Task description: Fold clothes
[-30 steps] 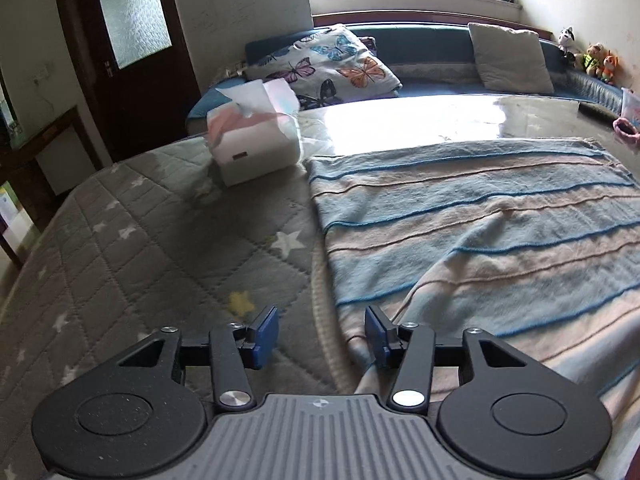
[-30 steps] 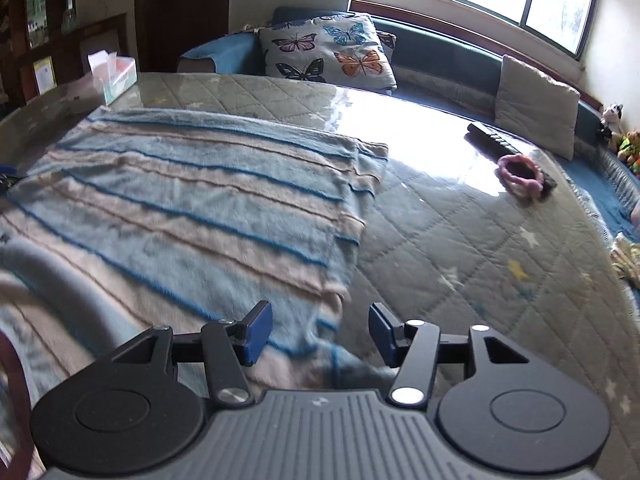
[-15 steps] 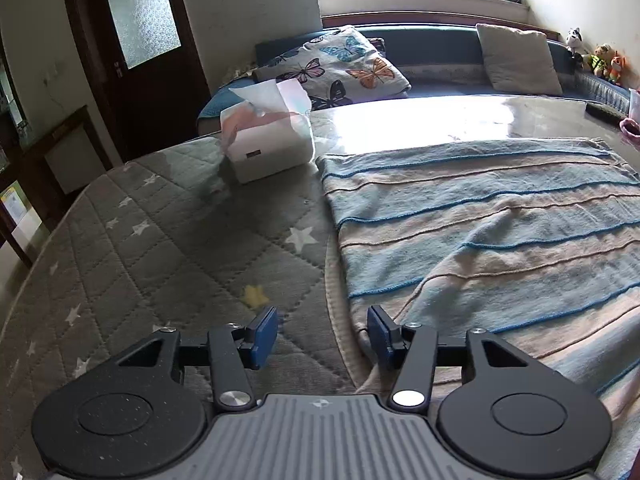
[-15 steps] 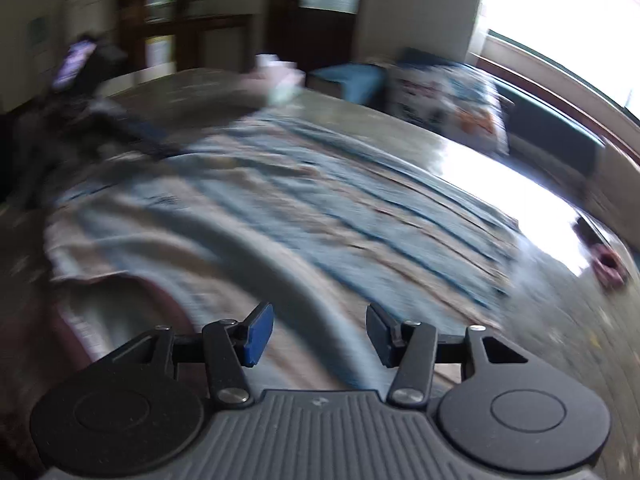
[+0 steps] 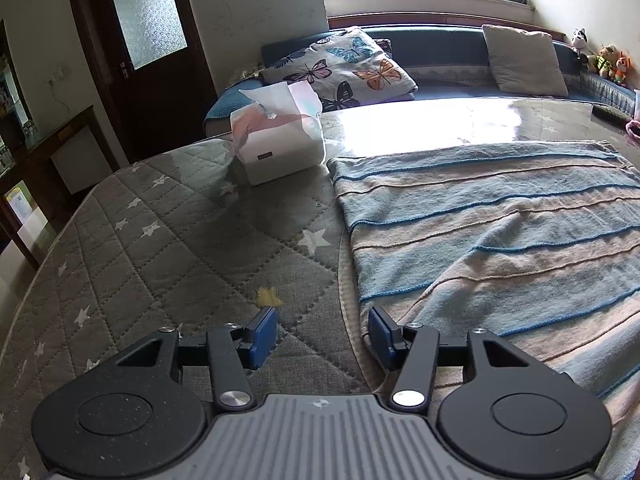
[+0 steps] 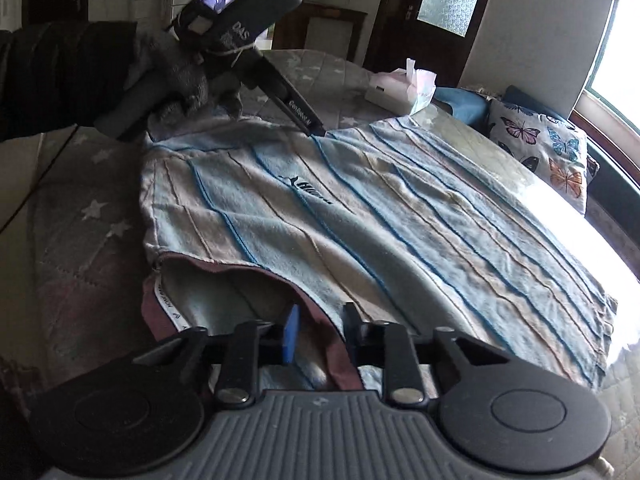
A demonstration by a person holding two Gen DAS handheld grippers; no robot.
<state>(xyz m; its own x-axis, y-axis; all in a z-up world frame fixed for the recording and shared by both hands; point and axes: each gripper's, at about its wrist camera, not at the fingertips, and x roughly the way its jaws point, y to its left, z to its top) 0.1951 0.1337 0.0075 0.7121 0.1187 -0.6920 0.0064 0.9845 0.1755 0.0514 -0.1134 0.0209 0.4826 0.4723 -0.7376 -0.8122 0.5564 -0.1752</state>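
Observation:
A light blue and beige striped garment point(image 5: 500, 240) lies spread flat on the quilted grey star-pattern table cover point(image 5: 160, 260). It also shows in the right wrist view point(image 6: 380, 220), with its maroon collar point(image 6: 312, 308) nearest me. My left gripper point(image 5: 322, 334) is open and empty, low over the cover at the garment's left edge; it also shows from outside in the right wrist view point(image 6: 316, 130), at the far edge. My right gripper point(image 6: 320, 334) is open, its jaws standing either side of the maroon collar edge.
A white tissue box point(image 5: 280, 148) stands on the cover beyond the garment's corner. A butterfly cushion point(image 5: 344, 68) and a beige cushion point(image 5: 524, 60) lie on the blue bench under the window. A dark door point(image 5: 148, 40) is at the left.
My right gripper swung round from the garment's hem side to its collar and its jaws narrowed. My left gripper drew back slightly and stayed open.

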